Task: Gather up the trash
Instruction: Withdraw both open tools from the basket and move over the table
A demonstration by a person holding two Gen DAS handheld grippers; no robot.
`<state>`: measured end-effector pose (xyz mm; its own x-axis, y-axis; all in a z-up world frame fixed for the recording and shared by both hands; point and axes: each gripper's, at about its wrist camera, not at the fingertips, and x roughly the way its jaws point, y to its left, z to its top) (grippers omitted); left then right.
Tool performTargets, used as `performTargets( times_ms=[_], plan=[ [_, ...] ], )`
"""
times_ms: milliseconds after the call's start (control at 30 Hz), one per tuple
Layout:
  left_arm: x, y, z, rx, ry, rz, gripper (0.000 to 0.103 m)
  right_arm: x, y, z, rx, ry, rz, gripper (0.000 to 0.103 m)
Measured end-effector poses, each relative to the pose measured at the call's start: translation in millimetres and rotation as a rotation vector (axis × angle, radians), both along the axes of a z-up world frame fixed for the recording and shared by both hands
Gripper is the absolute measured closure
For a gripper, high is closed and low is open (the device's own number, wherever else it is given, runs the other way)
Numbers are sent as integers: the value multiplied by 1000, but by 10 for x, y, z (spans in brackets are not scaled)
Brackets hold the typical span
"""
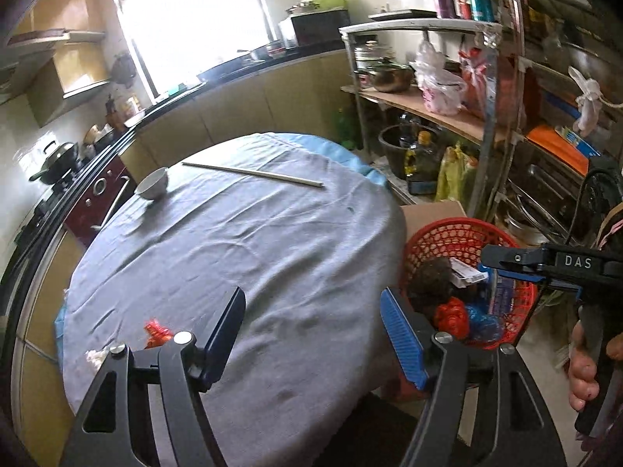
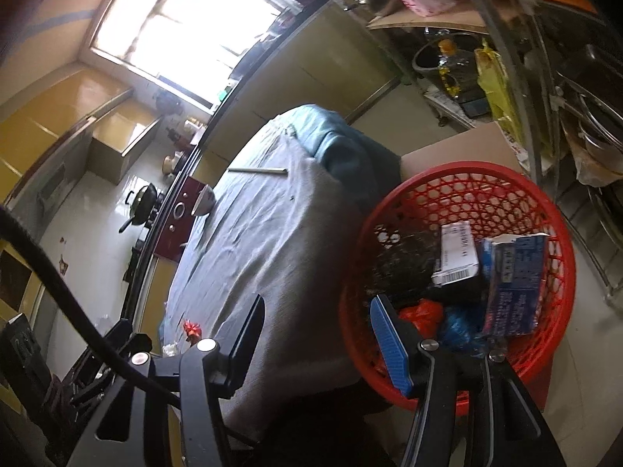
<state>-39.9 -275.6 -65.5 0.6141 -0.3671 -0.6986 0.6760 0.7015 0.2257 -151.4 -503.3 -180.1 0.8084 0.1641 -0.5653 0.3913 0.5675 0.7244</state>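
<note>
the red basket (image 2: 459, 179) stands on a cardboard box just right of the counter (image 1: 233, 241), low enough that scraps can be dropped in over the edge; it already holds cartons, a dark lump and red and blue crumpled bags. a red scrap (image 1: 157, 330) and a white crumb (image 1: 95, 358) lie at the counter's near left edge, likely next to go. the left tongs (image 1: 313, 334) hover spread and empty over the cloth. the right tongs (image 2: 315, 344), also apart and empty, straddle the counter edge and basket rim. far off sit a white bowl (image 1: 152, 185) and chopsticks (image 1: 253, 174).
</note>
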Motion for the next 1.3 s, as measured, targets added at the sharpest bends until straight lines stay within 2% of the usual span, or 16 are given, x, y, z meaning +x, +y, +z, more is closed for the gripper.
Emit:
performTargets(
  times_ms=[367,767,1100,1300],
  plan=[
    [172,589,79,-48,6,107,28,273,413,247,-72,2,90,42],
    [471,1538,33,-106,45,287,28,640,1136,444,-191,34,230,40],
    [897,2708,-77,-174,58,557,28,935,1690,529,-261,68,336,39],
    [1163,3394,-288,-179,71,717,28,1244,2026,584,-316,97,407,39]
  ],
)
